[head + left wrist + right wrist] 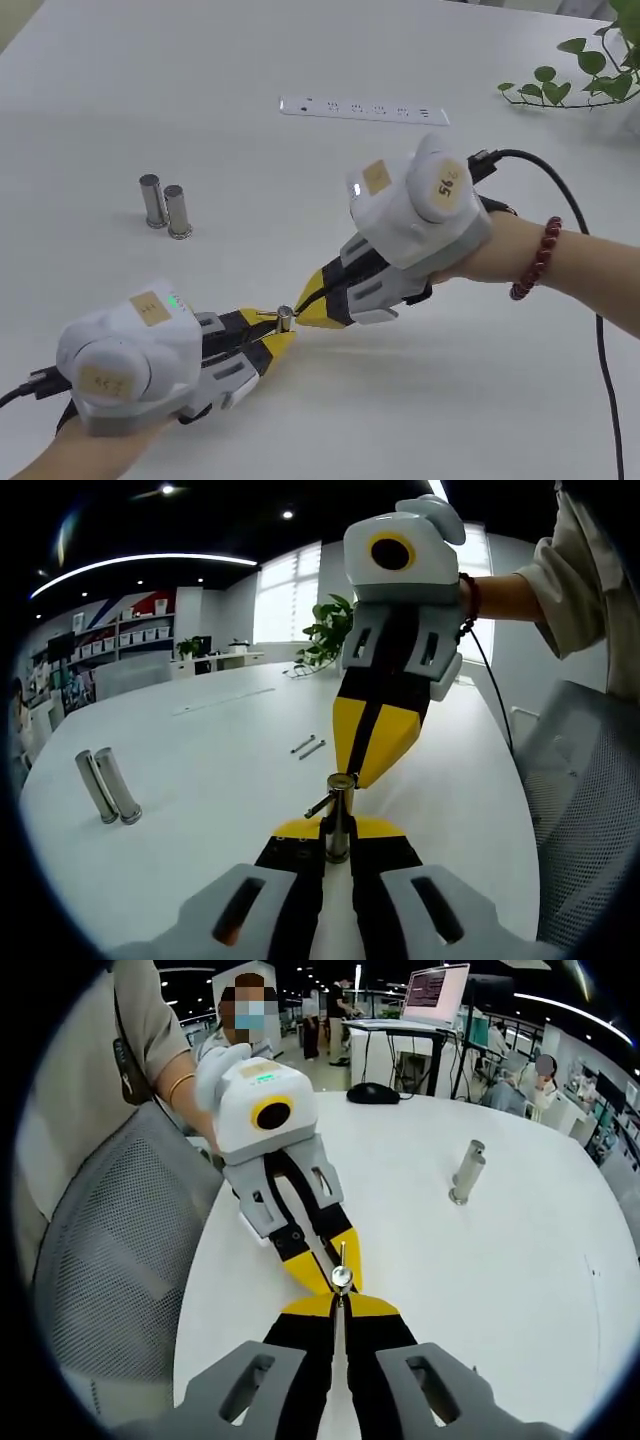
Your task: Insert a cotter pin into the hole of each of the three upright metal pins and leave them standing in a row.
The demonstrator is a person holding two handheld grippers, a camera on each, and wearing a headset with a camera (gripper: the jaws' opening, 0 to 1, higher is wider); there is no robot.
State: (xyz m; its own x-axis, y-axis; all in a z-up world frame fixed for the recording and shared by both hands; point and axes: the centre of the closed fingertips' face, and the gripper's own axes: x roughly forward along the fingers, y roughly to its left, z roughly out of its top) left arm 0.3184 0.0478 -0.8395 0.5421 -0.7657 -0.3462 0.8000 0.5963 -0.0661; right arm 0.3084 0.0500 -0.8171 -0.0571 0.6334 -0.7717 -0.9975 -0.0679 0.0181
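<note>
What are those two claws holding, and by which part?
The left claw grips a metal pin by its lower shaft. The right claw seems to pinch the end of the cotter pin passing through its top hole.

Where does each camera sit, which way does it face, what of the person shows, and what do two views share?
Head view: on the headset, looking down at table, left gripper, right gripper; right hand, left hand show.
Left gripper view: rides the left gripper, faces the right gripper; arm and sleeve show.
Right gripper view: rides the right gripper, faces the left gripper; arm and torso show.
Shared by both gripper views: metal pin, two standing pins.
</note>
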